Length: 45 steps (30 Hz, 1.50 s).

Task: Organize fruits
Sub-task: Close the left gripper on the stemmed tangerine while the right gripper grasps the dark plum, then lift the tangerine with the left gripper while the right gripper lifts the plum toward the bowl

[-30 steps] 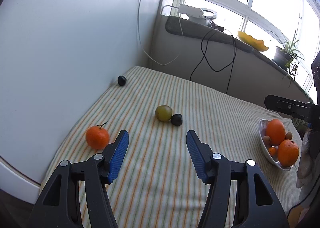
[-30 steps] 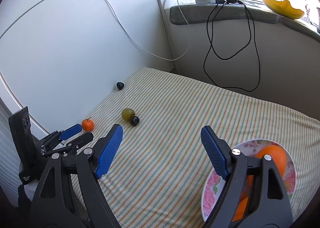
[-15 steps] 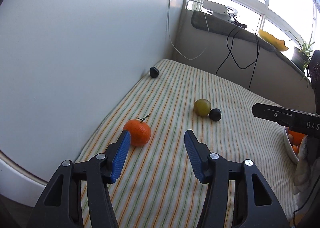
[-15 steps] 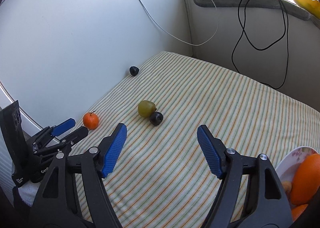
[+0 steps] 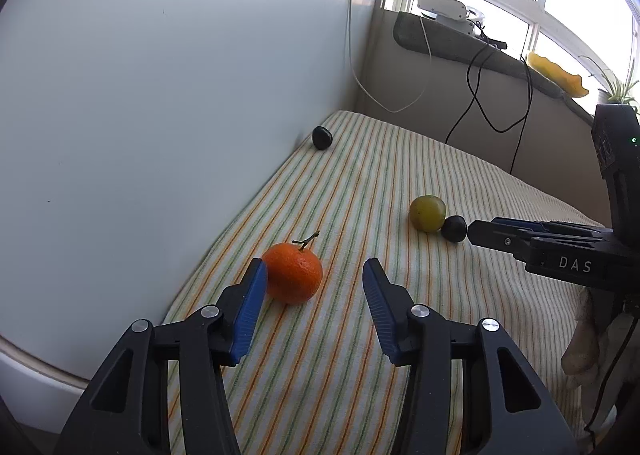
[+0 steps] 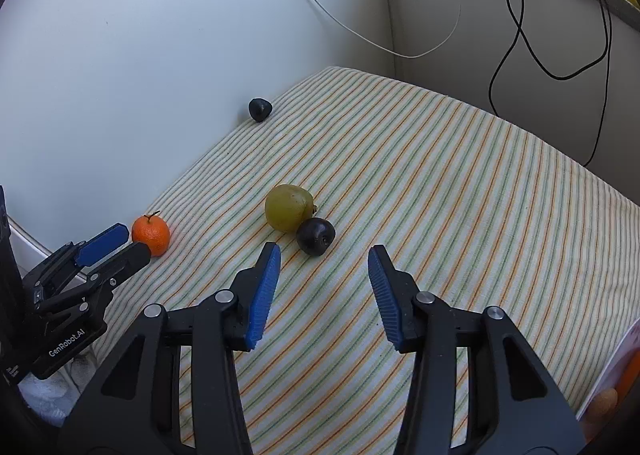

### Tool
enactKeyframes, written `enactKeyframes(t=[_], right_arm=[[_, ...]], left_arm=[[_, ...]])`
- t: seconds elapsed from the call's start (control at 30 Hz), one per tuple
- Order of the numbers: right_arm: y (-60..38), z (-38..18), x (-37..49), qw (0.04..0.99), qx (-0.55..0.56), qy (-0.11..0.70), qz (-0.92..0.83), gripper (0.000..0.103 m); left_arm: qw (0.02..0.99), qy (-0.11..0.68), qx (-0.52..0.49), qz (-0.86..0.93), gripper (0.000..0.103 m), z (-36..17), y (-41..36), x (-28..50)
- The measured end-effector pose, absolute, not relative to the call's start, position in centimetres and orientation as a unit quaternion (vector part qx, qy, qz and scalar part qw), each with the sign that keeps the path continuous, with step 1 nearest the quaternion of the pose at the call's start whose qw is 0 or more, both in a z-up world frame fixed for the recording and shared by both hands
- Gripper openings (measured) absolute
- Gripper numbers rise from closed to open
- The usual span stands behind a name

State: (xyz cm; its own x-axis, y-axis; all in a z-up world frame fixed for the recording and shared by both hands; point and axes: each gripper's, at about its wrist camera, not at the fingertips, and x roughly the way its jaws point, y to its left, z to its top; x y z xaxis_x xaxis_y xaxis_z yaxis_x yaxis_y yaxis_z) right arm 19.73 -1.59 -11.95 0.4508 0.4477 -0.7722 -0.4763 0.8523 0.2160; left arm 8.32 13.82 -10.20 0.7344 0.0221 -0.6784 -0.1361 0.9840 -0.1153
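approach step. left claw (image 5: 314, 281) closing, empty, jaws apart w/ tangerine (image 5: 294, 272) at left pad. right claw (image 6: 323, 265) closing, empty, just short of dark plum (image 6: 315, 236) beside green fruit (image 6: 288, 207) on striped tabletop (image 6: 440, 183). next: advance both till fruit sits betw pads.

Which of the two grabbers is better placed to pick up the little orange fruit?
The left gripper: the mandarin sits at its fingertips, beside one blue pad, jaws closing but not yet on it. The right gripper points at the dark plum instead.
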Motion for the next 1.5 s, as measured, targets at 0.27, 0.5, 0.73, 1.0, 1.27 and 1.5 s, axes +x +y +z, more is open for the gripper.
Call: enactKeyframes(t=[0.27,0.5,0.73,1.0,1.27,1.5], right_arm=[[0.1,-12.9,20.9,0.849,-0.037,0.451,0.274,0.041],[1.1,-13.6,21.7,0.846,-0.05,0.453,0.275,0.04],[1.4,-14.1,21.9,0.844,-0.058,0.457,0.275,0.033],[1.5,-14.2,21.6,0.847,-0.06,0.452,0.273,0.025],[0.5,-13.6,21.1,0.849,-0.047,0.45,0.274,0.025],[-0.9,-12.7,20.3,0.853,-0.031,0.443,0.274,0.025]], left_arm=[[0.928,0.362,-0.065,0.053,0.048,-10.4,13.9,8.9],[0.926,0.367,-0.062,0.065,0.048,-10.9,14.4,9.2],[0.922,0.374,-0.057,0.078,0.047,-11.4,14.8,9.9],[0.923,0.374,-0.022,0.089,0.034,-11.6,14.7,10.5],[0.925,0.367,-0.049,0.083,0.033,-11.4,15.3,10.0],[0.928,0.361,-0.067,0.06,0.033,-10.7,14.6,9.3]])
